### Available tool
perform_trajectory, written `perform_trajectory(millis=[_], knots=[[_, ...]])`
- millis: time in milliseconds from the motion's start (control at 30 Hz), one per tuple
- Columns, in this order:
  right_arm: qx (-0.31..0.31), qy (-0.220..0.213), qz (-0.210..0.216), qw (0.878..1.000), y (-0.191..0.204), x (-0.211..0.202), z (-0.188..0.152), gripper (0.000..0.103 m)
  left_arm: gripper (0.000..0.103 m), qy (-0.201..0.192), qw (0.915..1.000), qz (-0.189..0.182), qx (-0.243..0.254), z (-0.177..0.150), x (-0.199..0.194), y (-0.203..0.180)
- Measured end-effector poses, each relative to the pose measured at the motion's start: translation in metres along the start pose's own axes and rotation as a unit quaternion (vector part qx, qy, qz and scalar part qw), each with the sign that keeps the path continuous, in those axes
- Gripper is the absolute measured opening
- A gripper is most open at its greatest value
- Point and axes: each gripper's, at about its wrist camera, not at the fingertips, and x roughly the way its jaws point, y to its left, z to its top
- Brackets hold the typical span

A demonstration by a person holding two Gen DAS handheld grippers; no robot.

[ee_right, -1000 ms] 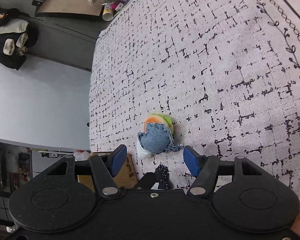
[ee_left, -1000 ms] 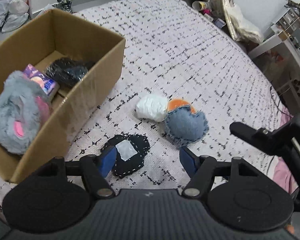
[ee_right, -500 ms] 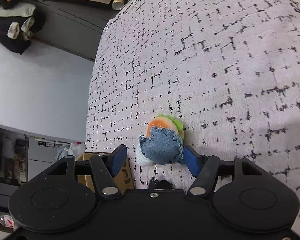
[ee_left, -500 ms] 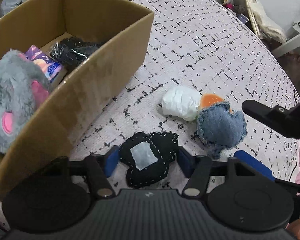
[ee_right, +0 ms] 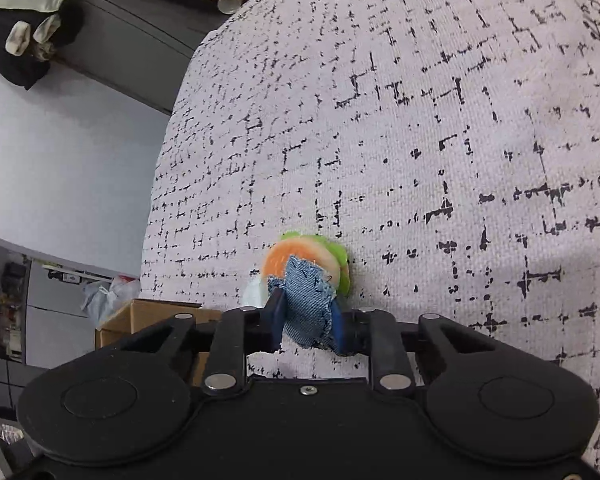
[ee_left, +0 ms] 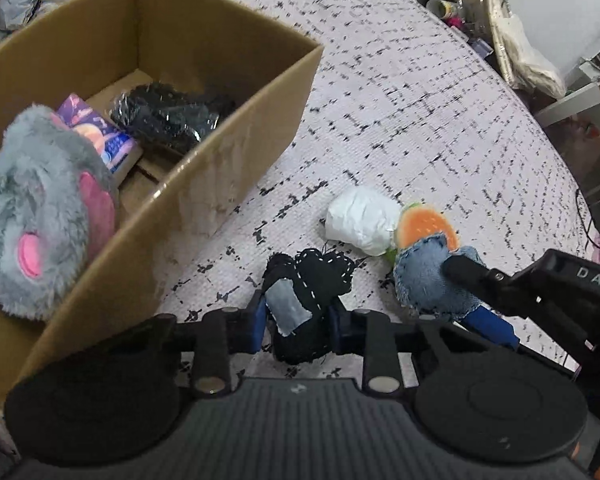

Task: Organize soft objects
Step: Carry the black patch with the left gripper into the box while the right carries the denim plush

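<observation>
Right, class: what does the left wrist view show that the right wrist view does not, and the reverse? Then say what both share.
Only the left wrist view shows the left gripper shut on the black heart pillow, the box's contents: grey plush and black bundle, and the whole white bundle.

Only the right wrist view shows dark clothes hanging on the dark cabinet.

Both show the right gripper shut on the denim heart pillow, the burger plush, the cardboard box and the bedspread.
</observation>
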Motion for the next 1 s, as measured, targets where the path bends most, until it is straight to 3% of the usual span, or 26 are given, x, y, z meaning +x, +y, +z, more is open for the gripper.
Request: perform_trajectory(millis=[400,1000], knots=[[-0.013,-0.010,0.059,0.998,0.023,-0.051,-0.007,0.023,0.029,-0.060,0.9978,-0.023,0.015,0.007,-0.074,-0.009],[-0.125,-0.037,0.106,0.986,0.081,-0.080,-0.039,0.023,0.030,-0.126,0.9919,-0.014,-0.005,0.028,-0.157,0.054]])
